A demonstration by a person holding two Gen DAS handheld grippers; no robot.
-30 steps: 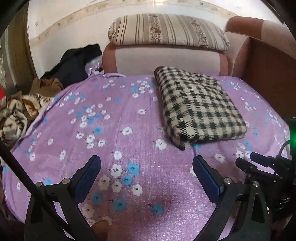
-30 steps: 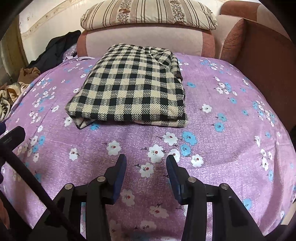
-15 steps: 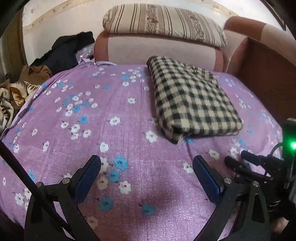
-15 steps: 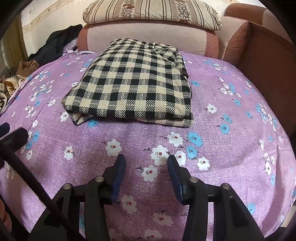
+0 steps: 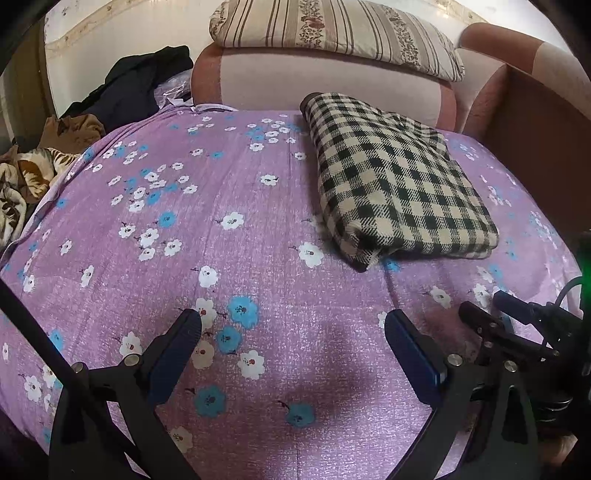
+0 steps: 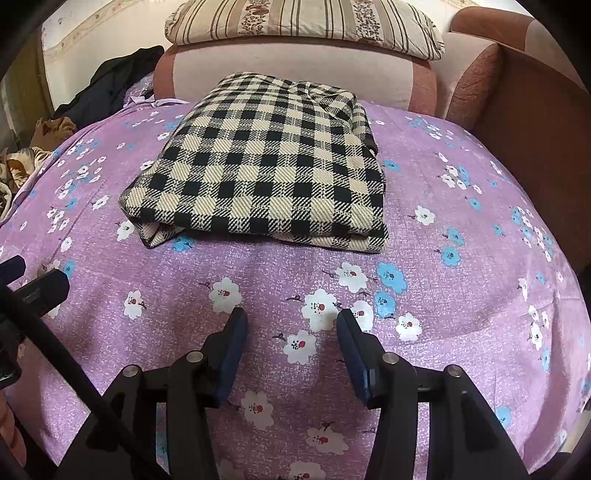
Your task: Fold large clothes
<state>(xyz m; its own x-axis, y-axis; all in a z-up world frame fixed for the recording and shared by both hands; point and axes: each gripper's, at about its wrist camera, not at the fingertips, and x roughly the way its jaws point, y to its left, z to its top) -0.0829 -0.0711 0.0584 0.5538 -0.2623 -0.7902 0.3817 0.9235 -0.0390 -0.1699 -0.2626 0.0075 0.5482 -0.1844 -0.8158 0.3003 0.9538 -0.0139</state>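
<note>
A black-and-cream checked garment (image 5: 399, 181) (image 6: 273, 162) lies folded into a thick rectangle on the purple flowered bedsheet (image 5: 221, 258), toward the headboard. My left gripper (image 5: 291, 321) hovers over bare sheet, short of the garment's near left corner, with its jaws wide open and nothing between them. My right gripper (image 6: 291, 315) hangs over the sheet just in front of the garment's near edge. Its jaws are opening, with only the sheet below them. Neither gripper touches the garment.
A striped pillow (image 6: 303, 22) rests on the pink padded headboard (image 6: 288, 62). Dark clothes (image 5: 133, 88) and brown patterned fabric (image 5: 29, 173) are heaped off the bed's left side. A brown wooden side panel (image 6: 535, 110) bounds the right.
The right gripper's jaws have widened a little. The left gripper has dipped slightly toward the sheet. The folded garment lies where it was.
</note>
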